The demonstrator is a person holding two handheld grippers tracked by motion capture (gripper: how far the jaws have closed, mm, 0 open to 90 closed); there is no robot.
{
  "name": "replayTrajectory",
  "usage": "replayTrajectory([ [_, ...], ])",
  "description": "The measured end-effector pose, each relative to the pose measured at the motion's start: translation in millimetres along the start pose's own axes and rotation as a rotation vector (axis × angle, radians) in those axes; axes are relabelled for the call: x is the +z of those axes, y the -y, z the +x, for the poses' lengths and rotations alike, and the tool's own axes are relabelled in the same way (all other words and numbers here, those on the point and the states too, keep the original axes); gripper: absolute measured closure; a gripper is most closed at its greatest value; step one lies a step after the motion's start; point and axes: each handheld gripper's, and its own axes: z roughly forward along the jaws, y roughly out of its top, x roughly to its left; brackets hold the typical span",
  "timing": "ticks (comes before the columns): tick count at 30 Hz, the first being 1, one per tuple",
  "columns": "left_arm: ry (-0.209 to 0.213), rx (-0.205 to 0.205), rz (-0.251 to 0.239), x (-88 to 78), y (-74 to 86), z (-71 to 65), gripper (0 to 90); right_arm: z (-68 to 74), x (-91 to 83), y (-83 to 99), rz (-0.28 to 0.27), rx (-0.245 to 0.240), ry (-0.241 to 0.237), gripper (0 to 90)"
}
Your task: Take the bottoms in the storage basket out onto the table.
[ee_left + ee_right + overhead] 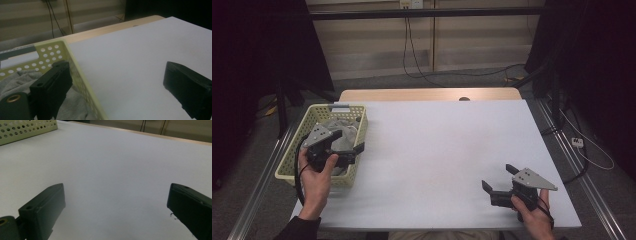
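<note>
The left tool (pixel 343 152) hovers over the near right corner of the yellow basket (pixel 313 114) at the left edge of the table (pixel 447 145), jaws spread and empty, straddling the basket's right wall. The grey cloth (pixel 338 131) lies bunched inside the basket, directly below and left of this tool. The right tool (pixel 498 181), jaws spread and empty, rests well apart at the near right. The left hand is nearer.

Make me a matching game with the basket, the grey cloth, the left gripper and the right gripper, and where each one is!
Things:
1. basket
2. grey cloth
3. left gripper
4. right gripper

Places:
A. inside the basket
B. over the bare table, near the right front corner
C. on the table's left edge
D. straddling the basket's right wall

Pairs: 1-C, 2-A, 3-D, 4-B
</note>
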Motion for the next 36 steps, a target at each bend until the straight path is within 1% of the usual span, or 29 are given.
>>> replayTrajectory([
  [3, -0.009, 0.007, 0.007, 1.2, -2.7, 2.4, 6.5, 0.0, 0.2, 0.0, 0.000, -0.001, -0.002, 1.8],
  [4, -0.028, 0.006, 0.008, 1.8, -5.5, 5.6, 6.4, 0.1, 0.3, 0.0, 0.000, -0.002, -0.004, 1.8],
  [6, -0.030, 0.005, 0.006, 2.1, -6.2, 7.0, 6.3, 0.3, 0.3, 0.0, 0.001, -0.003, -0.004, 1.8],
  [7, -0.043, 0.016, 0.038, 3.4, -9.2, 12.2, 6.3, 0.4, 0.4, 0.1, 0.002, -0.007, -0.006, 1.8],
  [8, -0.052, 0.021, 0.038, 4.6, -10.3, 15.6, 6.2, 0.5, 0.4, 0.1, 0.003, -0.008, -0.006, 1.8],
  [9, -0.052, 0.021, 0.038, 4.6, -10.3, 15.6, 6.2, 0.5, 0.4, 0.1, 0.003, -0.008, -0.006, 1.8],
  [10, -0.058, 0.013, 0.044, 7.0, -11.3, 21.1, 5.9, 0.5, 0.8, 0.3, 0.009, -0.009, -0.008, 1.8],
  [11, -0.058, 0.013, 0.044, 7.0, -11.3, 21.1, 5.7, 0.5, 1.1, 0.4, 0.011, -0.007, -0.008, 1.8],
  [12, -0.061, 0.018, 0.055, 8.2, -11.9, 23.5, 5.8, 0.4, 1.4, 0.4, 0.012, -0.007, -0.007, 1.8],
  [13, -0.070, 0.017, 0.059, 9.7, -12.1, 25.0, 5.8, 0.4, 1.4, 0.4, 0.012, -0.007, -0.007, 1.8],
  [14, -0.084, 0.027, 0.070, 11.0, -12.6, 26.4, 5.8, 0.3, 1.6, 0.3, 0.012, -0.006, -0.008, 1.8],
  [16, -0.082, 0.043, 0.083, 14.2, -14.4, 29.0, 6.2, 0.3, 1.7, 0.3, 0.012, -0.007, -0.009, 1.8],
  [17, -0.095, 0.057, 0.091, 16.0, -15.8, 30.9, 8.0, 0.3, 1.7, 0.3, 0.012, -0.006, -0.009, 1.8],
  [19, -0.111, 0.035, 0.102, 20.4, -21.6, 39.2, 6.9, 0.7, 1.9, 0.4, 0.015, -0.008, -0.008, 1.8],
  [20, -0.111, 0.035, 0.102, 20.4, -21.6, 39.2, 7.1, 0.7, 1.9, 0.4, 0.015, -0.008, -0.008, 1.8],
  [21, -0.124, 0.027, 0.106, 23.6, -23.5, 44.6, 7.1, 0.9, 1.7, 0.4, 0.015, -0.008, -0.010, 1.8],
  [22, -0.134, 0.023, 0.112, 25.7, -23.7, 47.2, 7.2, 0.6, 1.7, 0.4, 0.014, -0.008, -0.010, 1.8],
  [24, -0.137, 0.016, 0.115, 27.6, -23.6, 49.5, 7.4, 0.2, 1.8, 0.5, 0.014, -0.006, -0.011, 1.8],
  [25, -0.145, 0.004, 0.128, 33.6, -22.8, 54.7, 7.6, 0.0, 2.0, 0.5, 0.015, -0.004, -0.010, 1.8],
  [26, -0.156, 0.011, 0.138, 37.3, -22.3, 57.6, 7.9, 0.1, 1.9, 0.4, 0.014, -0.005, -0.010, 1.8],
  [28, -0.160, 0.014, 0.146, 39.4, -22.2, 59.7, 7.9, 0.4, 1.6, 0.5, 0.014, -0.006, -0.011, 1.8],
  [30, -0.174, 0.018, 0.149, 42.6, -22.3, 64.2, 8.1, 0.3, 1.5, 0.5, 0.014, -0.005, -0.011, 1.8],
  [31, -0.175, 0.005, 0.143, 43.4, -22.0, 68.3, 7.8, 0.0, 1.9, 0.6, 0.016, -0.005, -0.012, 1.8],
  [32, -0.175, 0.005, 0.143, 43.4, -22.0, 68.3, 7.8, 0.0, 1.9, 0.6, 0.016, -0.005, -0.012, 1.8],
  [33, -0.171, -0.004, 0.141, 44.2, -21.5, 70.1, 7.8, 0.0, 2.0, 0.6, 0.016, -0.005, -0.012, 1.8],
  [34, -0.171, -0.009, 0.152, 46.7, -19.9, 72.8, 7.3, 0.2, 1.9, 0.6, 0.015, -0.004, -0.012, 1.8],
  [35, -0.171, -0.009, 0.152, 46.7, -19.9, 72.8, 6.9, 0.2, 1.9, 0.6, 0.015, -0.004, -0.012, 1.8],
  [36, -0.163, -0.023, 0.167, 48.8, -17.0, 75.9, 6.9, 0.4, 2.0, 0.6, 0.017, -0.004, -0.012, 1.8],
])
